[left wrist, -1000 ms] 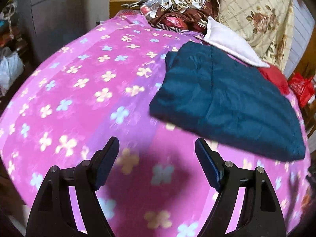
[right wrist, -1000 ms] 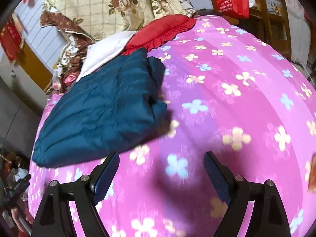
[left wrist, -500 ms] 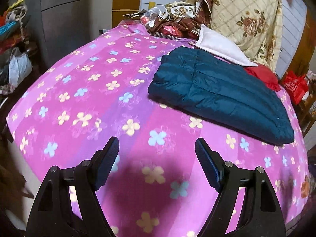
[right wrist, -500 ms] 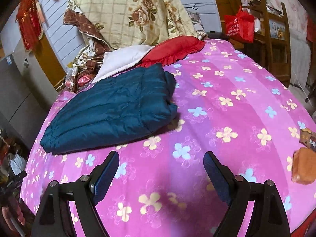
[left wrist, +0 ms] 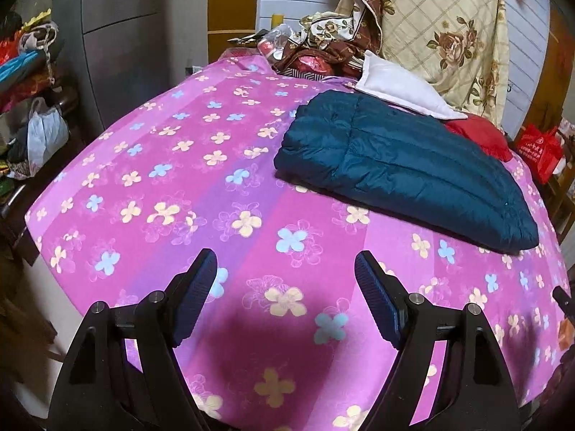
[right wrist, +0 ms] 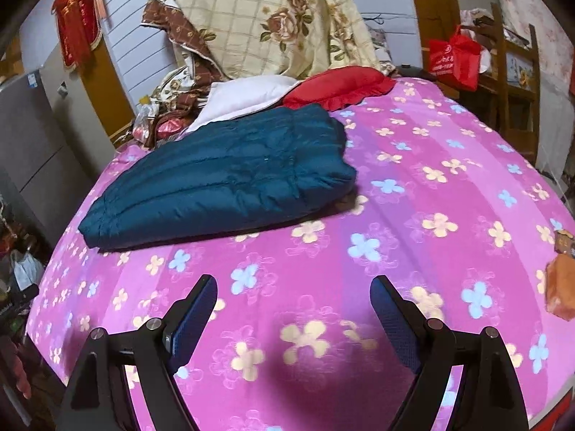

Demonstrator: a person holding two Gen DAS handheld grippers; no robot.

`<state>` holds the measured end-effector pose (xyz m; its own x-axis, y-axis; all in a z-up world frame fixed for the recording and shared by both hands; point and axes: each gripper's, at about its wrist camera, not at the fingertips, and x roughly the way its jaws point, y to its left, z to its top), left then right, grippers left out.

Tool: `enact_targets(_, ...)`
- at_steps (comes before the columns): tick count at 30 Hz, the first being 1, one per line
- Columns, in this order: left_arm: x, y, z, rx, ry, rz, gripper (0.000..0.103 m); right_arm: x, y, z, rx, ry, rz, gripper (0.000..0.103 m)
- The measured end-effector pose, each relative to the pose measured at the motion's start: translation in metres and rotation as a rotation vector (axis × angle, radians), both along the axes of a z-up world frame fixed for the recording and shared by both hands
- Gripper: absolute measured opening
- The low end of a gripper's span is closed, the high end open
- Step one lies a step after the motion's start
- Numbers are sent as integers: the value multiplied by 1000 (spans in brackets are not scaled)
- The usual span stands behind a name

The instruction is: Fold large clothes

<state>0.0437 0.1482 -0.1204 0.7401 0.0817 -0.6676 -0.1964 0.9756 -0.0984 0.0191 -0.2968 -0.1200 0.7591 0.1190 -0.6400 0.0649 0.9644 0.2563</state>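
A dark teal quilted jacket (left wrist: 399, 165) lies folded flat on the pink flowered bedspread (left wrist: 201, 194), toward the far side of the bed; it also shows in the right wrist view (right wrist: 222, 176). My left gripper (left wrist: 285, 269) is open and empty, held above the near part of the bed, well short of the jacket. My right gripper (right wrist: 293, 296) is open and empty too, above the bedspread (right wrist: 431, 186) and clear of the jacket.
A white pillow (left wrist: 399, 86), a red cushion (right wrist: 337, 86) and a heap of floral quilts (right wrist: 266, 25) sit behind the jacket. An orange object (right wrist: 560, 287) lies at the bed's right edge. Cluttered shelves (left wrist: 25, 82) stand left; a red bag (right wrist: 454, 57) hangs right.
Both grippers have pulled back and up from the jacket, so more of the bed shows. The jacket lies still and both grippers stay open.
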Motion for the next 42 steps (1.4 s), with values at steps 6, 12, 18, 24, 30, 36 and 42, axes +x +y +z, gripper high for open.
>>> enact_targets(6, 5, -7, -6, 45, 18, -9, 80, 13, 12, -12, 8, 33, 29, 86)
enact_targets(12, 20, -14, -12, 82, 36, -34, 80, 29, 6, -14, 18, 50, 25, 86)
enact_targets(18, 79, 14, -3, -92, 64, -75, 80, 73, -23, -7, 19, 67, -19, 86)
enact_targets(24, 174, 49, 8, -345, 121, -143, 80, 141, -78, 0, 151, 109, -70, 86)
enact_targets(30, 265, 64, 3, -408, 134, -212, 80, 214, -112, -20, 328, 186, -37, 86)
enact_targets(36, 320, 70, -32, -522, 215, -310, 80, 263, -123, -44, 453, 212, -1, 86)
enact_targets(42, 350, 54, -66, -583, 323, -427, 103, 297, -114, -61, 521, 234, 74, 87)
